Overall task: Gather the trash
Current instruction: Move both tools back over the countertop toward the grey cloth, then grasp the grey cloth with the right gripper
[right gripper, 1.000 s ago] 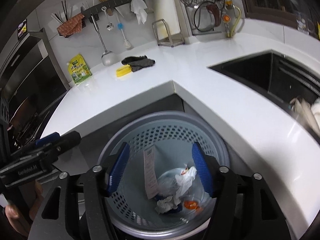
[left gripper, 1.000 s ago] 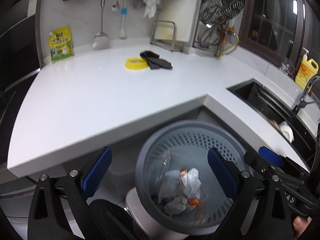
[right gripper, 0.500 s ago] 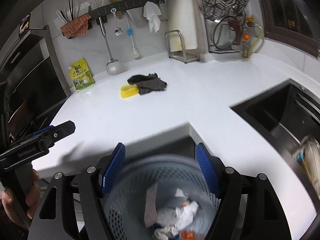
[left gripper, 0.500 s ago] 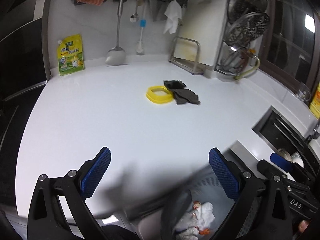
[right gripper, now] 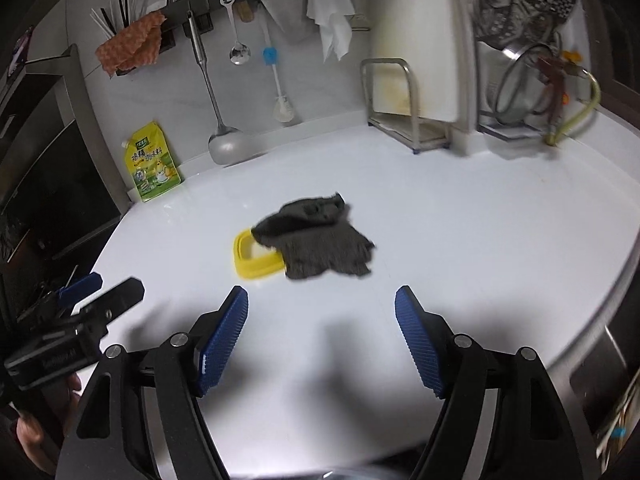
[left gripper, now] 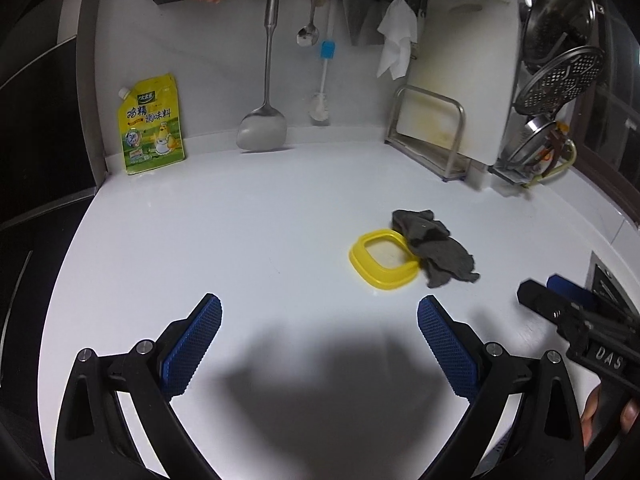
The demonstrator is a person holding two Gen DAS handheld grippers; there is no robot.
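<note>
White counter (left gripper: 248, 240): we read it as nearly cleared; only two loose items sit on it, both right of centre in the left wrist view.
Yellow pouch (left gripper: 151, 130): far left, upright against the back wall; we take it for a stocked seasoning pack, not trash.
Left gripper (left gripper: 319, 344): jaws wide apart, nothing between the blue pads, hovering over bare counter short of the items.
Yellow lid ring (left gripper: 382, 262): flat on the counter, ahead and right of the left gripper; we judge it a likely pickup.
Dark rag (left gripper: 434, 246): crumpled, draped over the ring's right edge, touching it; trash or cloth, we cannot tell.
Right gripper (right gripper: 322, 340): jaws opening, nothing between them; the rag lies just ahead, roughly on its line.
Bin: not in view now, so we cannot confirm what has gone in.
Done: no small scraps visible on the surface.
Left: at most ring and rag; neither is gripped yet.
Next, our guess: right takes the rag, left takes the ring.
</note>
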